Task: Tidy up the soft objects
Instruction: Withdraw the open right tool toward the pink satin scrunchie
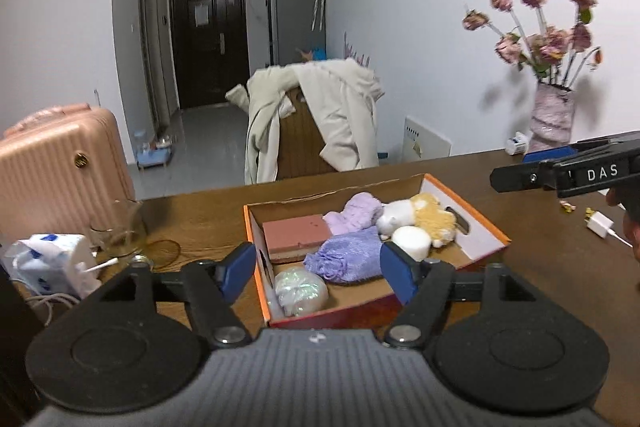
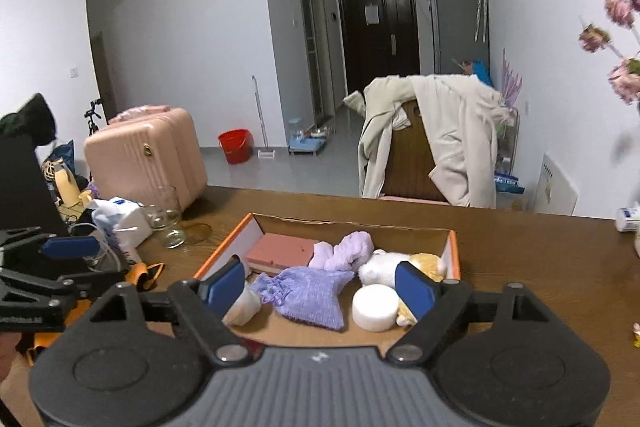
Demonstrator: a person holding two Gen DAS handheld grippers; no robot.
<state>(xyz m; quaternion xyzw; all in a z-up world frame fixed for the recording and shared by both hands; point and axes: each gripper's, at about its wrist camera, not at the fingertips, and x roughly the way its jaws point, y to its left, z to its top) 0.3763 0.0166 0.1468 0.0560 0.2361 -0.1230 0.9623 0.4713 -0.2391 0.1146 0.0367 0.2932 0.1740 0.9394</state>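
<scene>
An orange-edged cardboard box (image 1: pixel 486 227) (image 2: pixel 452 247) sits on the brown table. Inside lie a pink sponge block (image 1: pixel 296 237) (image 2: pixel 280 251), a lilac fuzzy roll (image 1: pixel 354 215) (image 2: pixel 344 255), a purple knit pouch (image 1: pixel 348 259) (image 2: pixel 310 295), a white and yellow plush toy (image 1: pixel 420 217) (image 2: pixel 384 267), a white foam cylinder (image 1: pixel 412 242) (image 2: pixel 376 307) and an iridescent white ball (image 1: pixel 300 291) (image 2: pixel 242 307). My left gripper (image 1: pixel 318 273) is open and empty just in front of the box. My right gripper (image 2: pixel 320 287) is open and empty over the box's near side.
A tissue pack (image 1: pixel 52 263) (image 2: pixel 120 223), a glass jar (image 1: pixel 120 231) (image 2: pixel 168 219) and cables lie at the table's left. A vase of pink flowers (image 1: pixel 552 115) stands at the back right, with a white charger plug (image 1: pixel 598 225) nearby. A chair with a coat (image 1: pixel 320 119) stands behind the table.
</scene>
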